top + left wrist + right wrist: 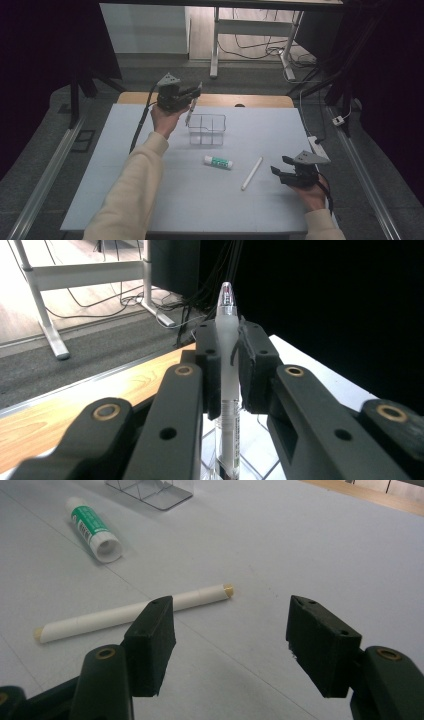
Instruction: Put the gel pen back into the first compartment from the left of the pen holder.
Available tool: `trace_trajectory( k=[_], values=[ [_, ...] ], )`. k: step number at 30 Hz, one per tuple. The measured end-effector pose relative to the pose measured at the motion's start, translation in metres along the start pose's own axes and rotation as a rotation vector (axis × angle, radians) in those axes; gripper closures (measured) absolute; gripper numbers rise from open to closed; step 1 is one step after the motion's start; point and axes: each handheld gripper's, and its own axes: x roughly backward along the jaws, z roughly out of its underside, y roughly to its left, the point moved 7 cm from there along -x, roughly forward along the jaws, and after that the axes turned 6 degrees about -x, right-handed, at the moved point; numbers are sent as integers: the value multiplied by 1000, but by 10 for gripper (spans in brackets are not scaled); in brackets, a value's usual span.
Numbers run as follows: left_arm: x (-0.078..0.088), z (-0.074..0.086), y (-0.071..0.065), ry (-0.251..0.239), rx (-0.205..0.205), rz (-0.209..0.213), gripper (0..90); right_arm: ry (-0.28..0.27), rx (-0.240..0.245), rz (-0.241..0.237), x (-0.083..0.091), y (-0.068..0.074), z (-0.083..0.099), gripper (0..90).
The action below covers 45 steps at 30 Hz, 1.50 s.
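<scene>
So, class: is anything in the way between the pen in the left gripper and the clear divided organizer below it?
Nothing visible. The left gripper holds the pen above the clear organizer, whose top is open; the glue stick lies apart.

The pen (227, 365) looks like frosted, translucent plastic with a clear glossy tip. The organiser (207, 129) is clear, shiny plastic. The glue stick (218, 161) has a smooth white plastic body and a green printed label. The white stick (251, 173) looks matt, paper-like. The table (150, 200) is matt pale grey, with a wood-grain far edge.
</scene>
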Motion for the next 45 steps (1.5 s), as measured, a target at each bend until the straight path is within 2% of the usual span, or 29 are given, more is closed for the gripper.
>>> trace_trajectory(
  k=[6, 14, 23, 36, 39, 41, 43, 45],
  values=[
    [-8, -2, 0, -7, 13, 1, 805, 5, -2, -1, -1, 0, 1, 356],
    [-23, -1, 2, -4, 2, -29, 804, 9, -4, -4, -1, 0, 2, 356],
    [-33, 9, 9, 20, 5, -45, 803, 18, -5, -5, -2, -1, 4, 356],
    [-27, 14, 9, 30, -13, -43, 790, 24, -1, -2, -3, 0, 4, 356],
    [-24, 18, 11, 28, -9, -40, 746, 23, -3, -7, -3, 0, 5, 356],
    [-23, 20, 13, 30, -13, -54, 712, 29, 0, -1, -3, -1, 5, 356],
    [-22, 22, 15, 46, -10, -60, 592, 30, 0, -2, -3, 0, 5, 356],
    [-20, 22, 15, 42, -15, -54, 531, 33, 1, -5, -3, 0, 5, 356]
  ],
)
